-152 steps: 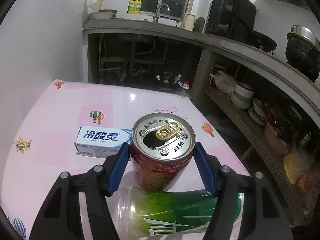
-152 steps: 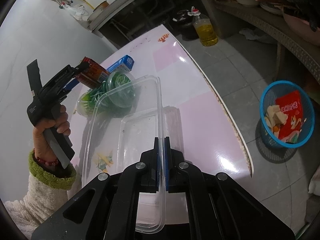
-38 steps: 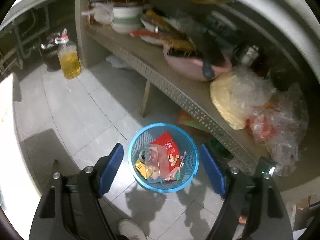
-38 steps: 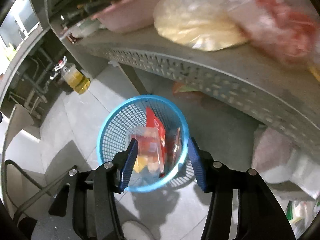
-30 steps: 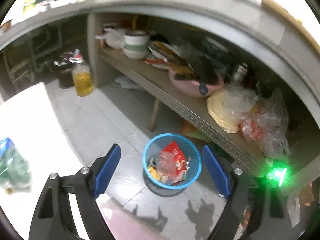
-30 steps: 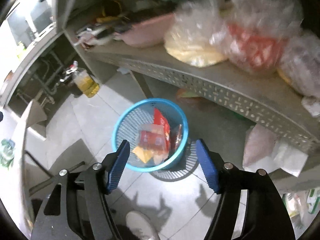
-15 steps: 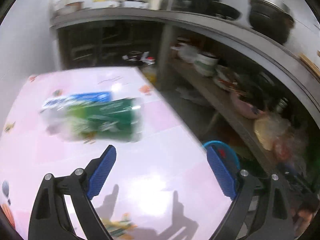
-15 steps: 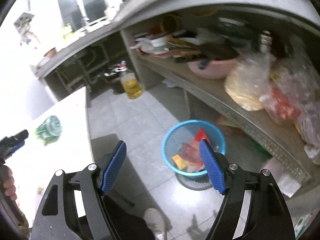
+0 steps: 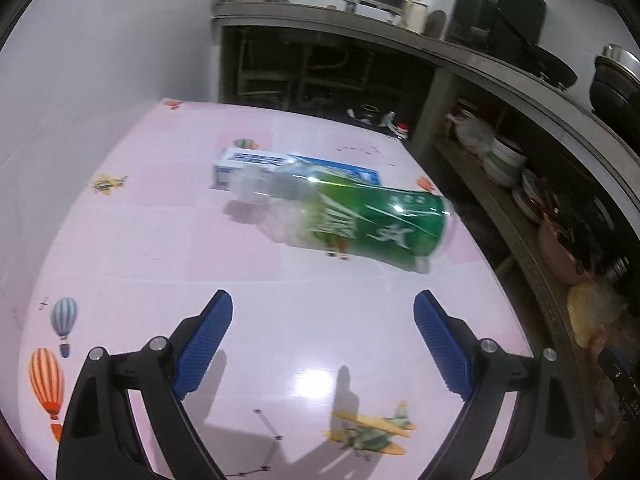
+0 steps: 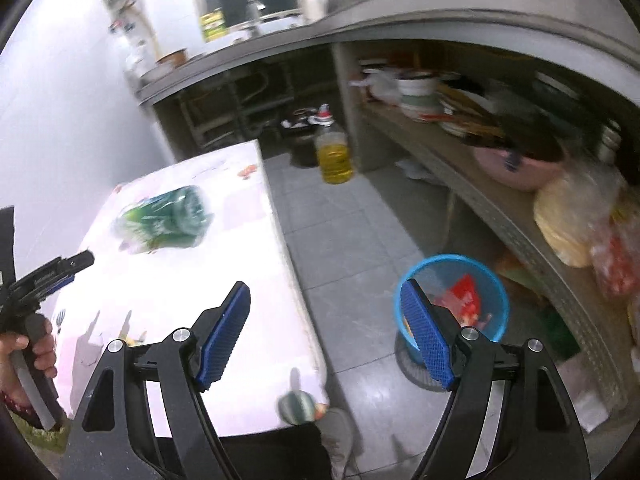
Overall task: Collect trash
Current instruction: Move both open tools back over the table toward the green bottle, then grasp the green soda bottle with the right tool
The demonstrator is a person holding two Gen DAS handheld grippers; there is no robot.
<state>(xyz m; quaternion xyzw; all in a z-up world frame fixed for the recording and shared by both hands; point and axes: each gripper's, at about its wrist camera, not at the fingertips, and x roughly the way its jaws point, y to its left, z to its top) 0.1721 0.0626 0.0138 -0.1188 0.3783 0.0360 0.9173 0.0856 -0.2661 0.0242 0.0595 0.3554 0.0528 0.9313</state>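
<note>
Glossy pink counter [image 9: 168,240] with balloon and plane prints, beside grey tiled floor [image 10: 340,240] and cluttered kitchen shelves. Blue mesh basket [image 10: 490,276] on the floor, half hidden behind a pad, contents blurred. Clear green-labelled plastic bottle [image 9: 360,220] lying on the counter against a blue-white carton [image 9: 256,158]. Left gripper [image 9: 322,340] spread wide, empty; right gripper [image 10: 326,334] just widening, empty.

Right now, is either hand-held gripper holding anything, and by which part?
Nothing. The left hand-held gripper and right hand-held gripper are both open and empty.
</note>
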